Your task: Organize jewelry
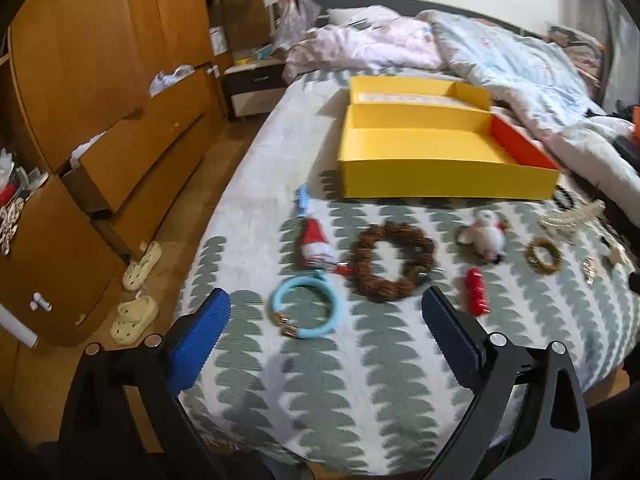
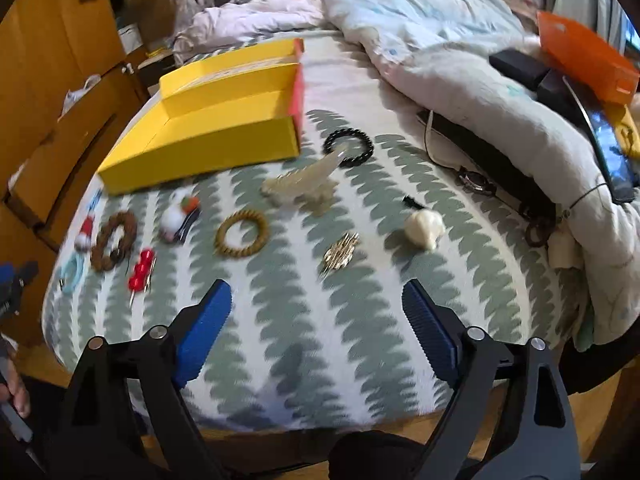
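On the patterned bed cover (image 1: 360,380) the jewelry lies scattered in front of the yellow box (image 1: 440,160), whose compartments look empty, so the sorting seems barely begun. The left gripper (image 1: 326,320) hangs over the near edge of the bed with its jaws spread wide and nothing between them; the blue bangle (image 1: 306,310) lies just past its pads, toward 12 o'clock, with the brown bead bracelet (image 1: 394,266) beyond it toward 1 o'clock and the red clip (image 1: 476,290) off at 2 o'clock. The right gripper (image 2: 316,308) is likewise wide open and empty, touching nothing; the gold brooch (image 2: 340,256) sits nearest it at 12 o'clock, the tan ring bracelet (image 2: 242,232) at 11 o'clock, the cream shell piece (image 2: 424,228) at 1 o'clock, and the black bead bracelet (image 2: 348,146) farther up beside the box corner.

The step in hand looks like picking a first piece. To do it well, each gripper should come down over one item only, straddling a single side of a ring so the pads pinch its band instead of pushing it across the soft cover. The blue bangle suits the left, the brooch the right; the brooch is low and flat, so the pads need to sink slightly into the fabric to catch it. Like pieces should share a compartment
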{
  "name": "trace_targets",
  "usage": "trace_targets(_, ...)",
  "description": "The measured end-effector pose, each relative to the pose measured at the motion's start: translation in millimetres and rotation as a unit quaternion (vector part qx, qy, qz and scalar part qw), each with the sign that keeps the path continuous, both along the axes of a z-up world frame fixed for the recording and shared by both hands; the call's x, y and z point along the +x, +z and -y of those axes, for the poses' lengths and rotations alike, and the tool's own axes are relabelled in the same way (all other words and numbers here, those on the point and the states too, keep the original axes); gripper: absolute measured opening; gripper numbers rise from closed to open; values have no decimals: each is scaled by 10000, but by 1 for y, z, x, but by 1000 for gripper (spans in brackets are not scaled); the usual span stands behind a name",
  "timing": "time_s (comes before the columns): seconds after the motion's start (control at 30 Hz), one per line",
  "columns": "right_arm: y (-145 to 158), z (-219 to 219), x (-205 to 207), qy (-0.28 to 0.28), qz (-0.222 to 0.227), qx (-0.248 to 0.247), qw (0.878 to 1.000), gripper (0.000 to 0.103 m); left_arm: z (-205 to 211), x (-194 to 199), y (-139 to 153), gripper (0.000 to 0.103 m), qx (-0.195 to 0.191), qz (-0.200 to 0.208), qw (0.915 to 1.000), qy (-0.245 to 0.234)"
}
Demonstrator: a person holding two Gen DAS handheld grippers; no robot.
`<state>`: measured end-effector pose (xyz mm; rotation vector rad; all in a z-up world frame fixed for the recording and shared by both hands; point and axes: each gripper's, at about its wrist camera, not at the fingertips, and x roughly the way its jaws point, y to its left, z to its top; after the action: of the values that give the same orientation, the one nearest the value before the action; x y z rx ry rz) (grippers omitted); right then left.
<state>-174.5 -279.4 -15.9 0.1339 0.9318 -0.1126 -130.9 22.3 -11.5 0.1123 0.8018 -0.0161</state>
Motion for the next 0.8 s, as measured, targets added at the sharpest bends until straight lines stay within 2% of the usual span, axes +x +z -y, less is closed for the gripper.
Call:
trace_targets(0.1,-6,-9,-8,73,18,84,9999,91,14,-9,4,96,213,190,9996,-89)
trace_targets(0.23,-8,-15,-16,-95,84,-161,9998,91,27,-18,8,97,523,490,9974,-73)
trace_targets(0.63,-15,-18,-16,-61,-47,-139,9999,91,31,-12,-4,97,127,44,9999,-73)
trace_targets(0.8,-15,-16,-16,-94,-19,-51,9999,91,30,-10,-5,97,86,28,10000,41)
